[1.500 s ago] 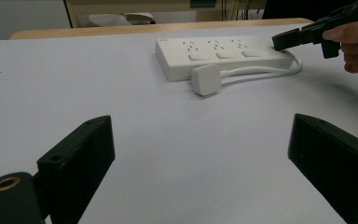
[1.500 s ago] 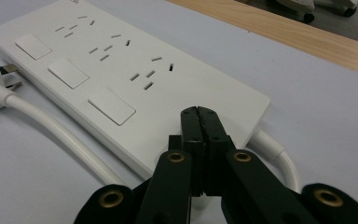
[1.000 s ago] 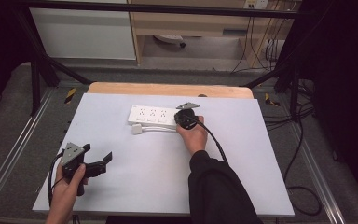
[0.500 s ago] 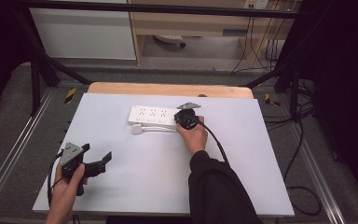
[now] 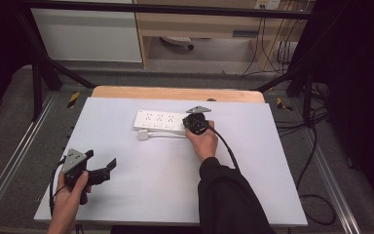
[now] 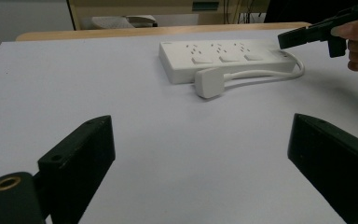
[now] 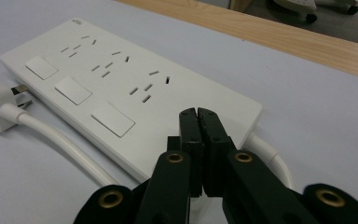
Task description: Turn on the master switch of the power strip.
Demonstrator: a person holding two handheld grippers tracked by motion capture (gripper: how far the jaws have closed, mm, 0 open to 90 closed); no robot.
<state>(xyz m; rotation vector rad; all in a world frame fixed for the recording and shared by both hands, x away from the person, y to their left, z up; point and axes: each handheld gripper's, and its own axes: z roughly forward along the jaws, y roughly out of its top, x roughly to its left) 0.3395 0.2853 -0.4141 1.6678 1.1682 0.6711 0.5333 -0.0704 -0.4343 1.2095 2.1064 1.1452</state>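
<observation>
I am holding my right gripper [image 7: 198, 122], jaws pressed together on nothing, over the near end of the power strip [image 5: 159, 121], its long axis lying crosswise at the table's far middle, while my left gripper [image 5: 100, 163] is waiting wide open, well apart.

Table [image 5: 126, 195] bearing power strip [image 5: 159, 121].
</observation>
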